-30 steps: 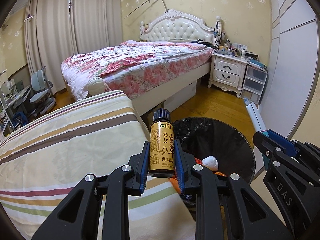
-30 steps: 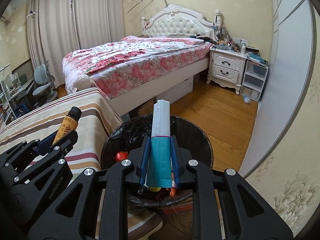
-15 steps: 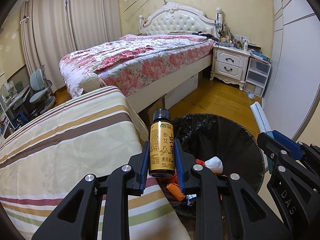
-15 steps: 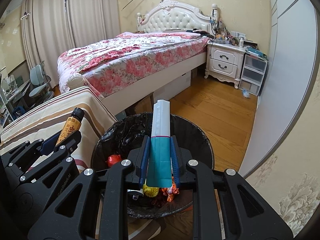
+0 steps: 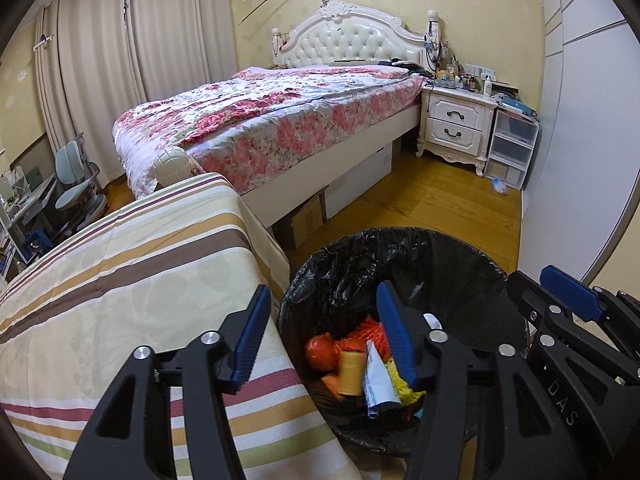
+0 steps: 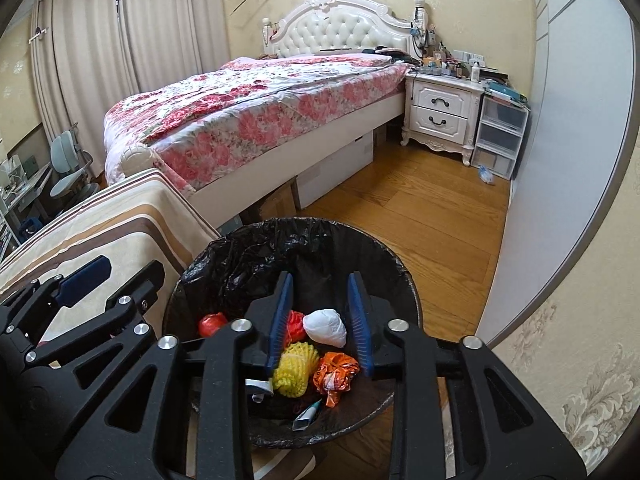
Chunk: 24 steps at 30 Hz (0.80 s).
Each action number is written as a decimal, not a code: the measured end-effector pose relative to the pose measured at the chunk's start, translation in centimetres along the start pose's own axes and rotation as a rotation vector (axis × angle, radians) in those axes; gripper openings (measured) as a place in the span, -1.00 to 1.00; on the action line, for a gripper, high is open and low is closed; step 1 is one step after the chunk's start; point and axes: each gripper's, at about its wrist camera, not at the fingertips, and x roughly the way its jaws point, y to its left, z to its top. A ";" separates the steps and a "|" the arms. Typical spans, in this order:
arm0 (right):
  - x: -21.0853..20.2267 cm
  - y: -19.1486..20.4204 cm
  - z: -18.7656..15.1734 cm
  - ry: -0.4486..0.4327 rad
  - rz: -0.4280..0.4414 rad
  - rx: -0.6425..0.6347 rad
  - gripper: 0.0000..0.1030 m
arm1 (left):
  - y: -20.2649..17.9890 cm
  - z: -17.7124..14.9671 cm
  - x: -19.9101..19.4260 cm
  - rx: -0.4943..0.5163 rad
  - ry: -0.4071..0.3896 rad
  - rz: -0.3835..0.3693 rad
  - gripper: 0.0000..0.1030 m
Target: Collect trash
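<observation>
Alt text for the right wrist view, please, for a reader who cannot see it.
The right gripper hangs over a black-lined trash bin, its jaws opening with nothing between them. Below lie a white wad, yellow foam netting and an orange wrapper. The left gripper is alongside; a floral bed stands behind.

We're in a home bedroom. Floral-quilted bed [image 5: 280, 120] mid-frame, white nightstand [image 5: 456, 128] right, curtains [image 5: 120, 60] upper left.

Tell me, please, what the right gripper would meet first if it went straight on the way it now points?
Probably the trash heaped in the bin: the opening, empty right gripper aims at the white wad, though depth is uncertain.
</observation>
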 end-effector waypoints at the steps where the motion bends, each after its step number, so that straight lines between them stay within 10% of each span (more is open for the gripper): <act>1: 0.0 -0.1 0.0 -0.001 -0.003 0.002 -0.28 | 0.0 0.0 -0.1 0.004 -0.004 0.003 0.24; 24: -2.4 -0.5 0.4 -0.055 -0.080 0.004 0.74 | 2.5 -0.1 -3.0 -0.050 -0.037 0.046 0.55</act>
